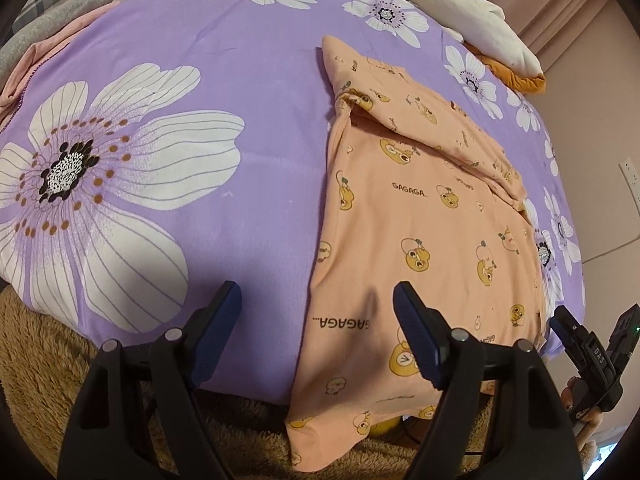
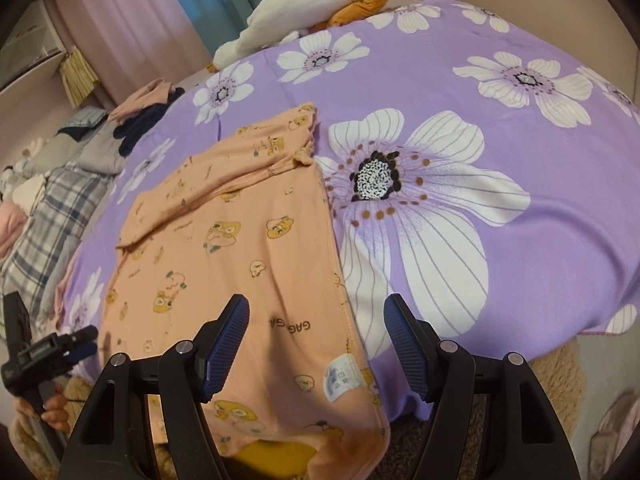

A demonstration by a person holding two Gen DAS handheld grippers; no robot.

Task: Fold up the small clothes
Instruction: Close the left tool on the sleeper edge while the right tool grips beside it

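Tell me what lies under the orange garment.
The orange garment lies on the purple flowered sheet; its near hem overhangs brown fleece. Something yellow peeks out; the rest is covered.

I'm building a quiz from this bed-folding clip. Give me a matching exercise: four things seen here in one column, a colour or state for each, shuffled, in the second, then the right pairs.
Things:
1. peach garment
2. bedspread
3. left claw
4. care label

Descriptions:
A. purple with white flowers
B. open, holding nothing
C. white, at the garment's near hem
D. sleeve folded across, near end hanging off the bed

Pairs: 1-D, 2-A, 3-B, 4-C
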